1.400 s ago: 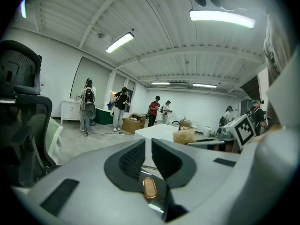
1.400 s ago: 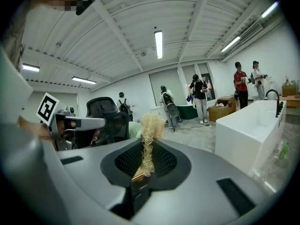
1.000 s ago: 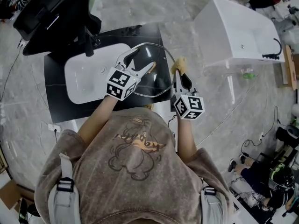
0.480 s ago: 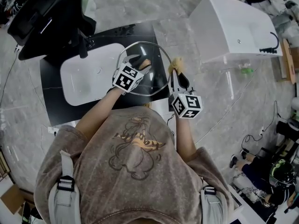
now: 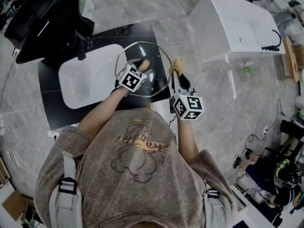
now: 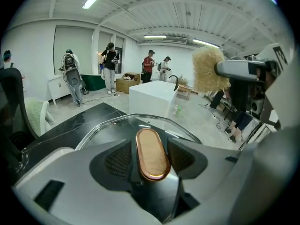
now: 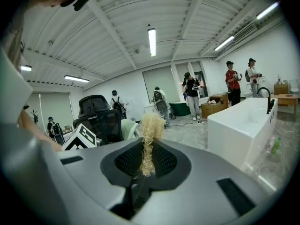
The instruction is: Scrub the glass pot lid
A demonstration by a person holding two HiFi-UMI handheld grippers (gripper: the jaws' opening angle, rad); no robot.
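we're securing the glass lid point(image 5: 159, 56): our left gripper point(image 5: 140, 66), jaws wide and just closing, straddles its handle point(image 6: 151, 153) unpinched, our right gripper point(image 5: 177, 75) clamps the scrubber point(image 5: 178, 62); next, pinch firmly.

Pot lid point(image 5: 153, 55): clear glossy glass, polished metal rim. Lid handle point(image 6: 151, 153): smooth wood look, coppery edge. Scrubber point(image 7: 150, 125): rough straw-like fibre. Worktop point(image 5: 47, 96): smooth black. Sink point(image 5: 90, 82): glossy white.

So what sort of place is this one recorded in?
Probably a big open workshop or lab hall, not a home kitchen: a white bathtub stands on the bare floor, a basin sits in a black counter, and several people stand about.
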